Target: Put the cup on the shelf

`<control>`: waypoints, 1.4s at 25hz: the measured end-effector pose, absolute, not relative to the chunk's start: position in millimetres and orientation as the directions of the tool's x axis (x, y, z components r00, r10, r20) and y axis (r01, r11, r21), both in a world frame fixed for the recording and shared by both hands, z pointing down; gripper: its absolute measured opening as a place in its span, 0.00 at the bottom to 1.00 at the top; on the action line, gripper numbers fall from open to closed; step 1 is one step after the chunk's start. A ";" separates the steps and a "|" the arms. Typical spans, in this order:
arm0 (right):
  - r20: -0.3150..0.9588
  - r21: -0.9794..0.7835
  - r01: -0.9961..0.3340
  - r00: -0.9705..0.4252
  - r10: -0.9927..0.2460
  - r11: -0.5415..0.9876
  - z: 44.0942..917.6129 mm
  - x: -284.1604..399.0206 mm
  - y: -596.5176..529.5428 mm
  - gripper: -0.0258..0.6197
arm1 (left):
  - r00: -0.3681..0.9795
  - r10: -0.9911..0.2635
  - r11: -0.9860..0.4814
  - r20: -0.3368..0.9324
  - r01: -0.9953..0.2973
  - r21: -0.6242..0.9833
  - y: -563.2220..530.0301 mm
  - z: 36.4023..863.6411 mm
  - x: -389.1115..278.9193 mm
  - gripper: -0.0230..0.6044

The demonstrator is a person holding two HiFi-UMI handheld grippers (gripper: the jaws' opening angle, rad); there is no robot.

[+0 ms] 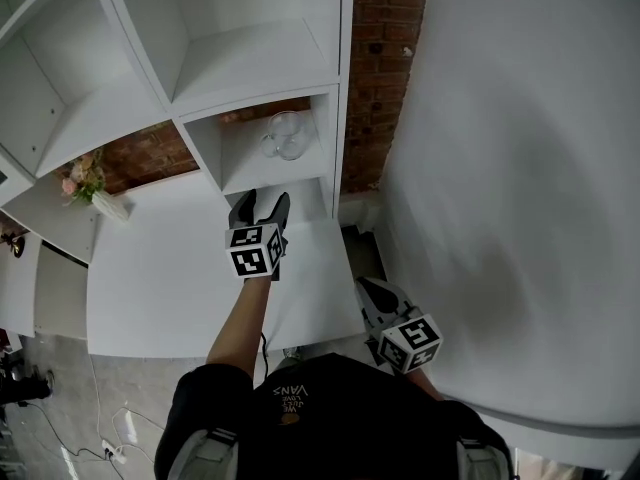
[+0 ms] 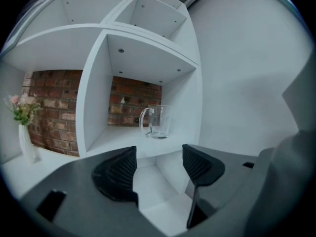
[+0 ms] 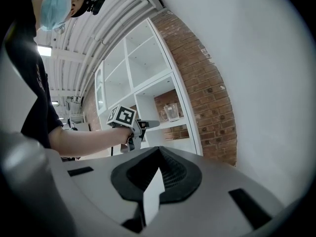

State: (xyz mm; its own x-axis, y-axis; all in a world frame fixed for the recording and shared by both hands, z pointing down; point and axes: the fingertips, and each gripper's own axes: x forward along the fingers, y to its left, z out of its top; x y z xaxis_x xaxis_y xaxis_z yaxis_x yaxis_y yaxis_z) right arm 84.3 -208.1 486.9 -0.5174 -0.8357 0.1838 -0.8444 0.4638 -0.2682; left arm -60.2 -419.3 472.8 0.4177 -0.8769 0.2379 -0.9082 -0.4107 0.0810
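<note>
Right gripper fingers together (empty); cup seemingly shelved.

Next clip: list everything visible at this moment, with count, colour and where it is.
cup: one, clear glass, upright in a brick-backed shelf compartment
shelf: one, white, open compartments, ahead of the person
vase of flowers: one, white vase with pink flowers, on the low white top left of the cup
brick wall: one, red-brown, behind and right of the shelf
plain wall: one, white, at right
cables: a few, pale, on the grey floor at lower left
left claw: one, dark jaws apart, empty, facing the cup's compartment
right claw: one, dark jaws together, held low at the person's right
</note>
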 end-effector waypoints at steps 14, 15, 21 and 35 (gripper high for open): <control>0.190 -0.275 -0.794 -0.598 -0.778 0.543 496.0 81.8 -182.7 0.03 | 0.432 -0.887 -0.427 0.166 -0.902 0.067 -332.0 465.7 -58.8 0.44; 0.190 -0.277 -0.789 -0.604 -0.774 0.548 496.8 80.8 -180.7 0.03 | 0.429 -0.889 -0.426 0.161 -0.903 0.057 -325.0 464.4 -59.2 0.42; 0.186 -0.279 -0.768 -0.632 -0.752 0.577 498.6 74.2 -169.0 0.03 | 0.388 -0.916 -0.386 0.104 -0.922 0.038 -288.4 452.9 -70.5 0.15; 0.213 -0.273 -0.728 -0.683 -0.698 0.629 509.4 54.7 -146.4 0.03 | 0.367 -0.917 -0.356 0.160 -0.930 0.094 -200.2 488.9 -91.4 0.05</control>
State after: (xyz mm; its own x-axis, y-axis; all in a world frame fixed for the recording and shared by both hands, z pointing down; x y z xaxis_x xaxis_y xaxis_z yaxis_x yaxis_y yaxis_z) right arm 54.7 -146.4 509.4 -0.6835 -0.6983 0.2125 -0.7277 0.6291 -0.2732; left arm -91.4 -200.2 488.9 0.3666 -0.9166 0.1599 -0.9299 -0.3556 0.0936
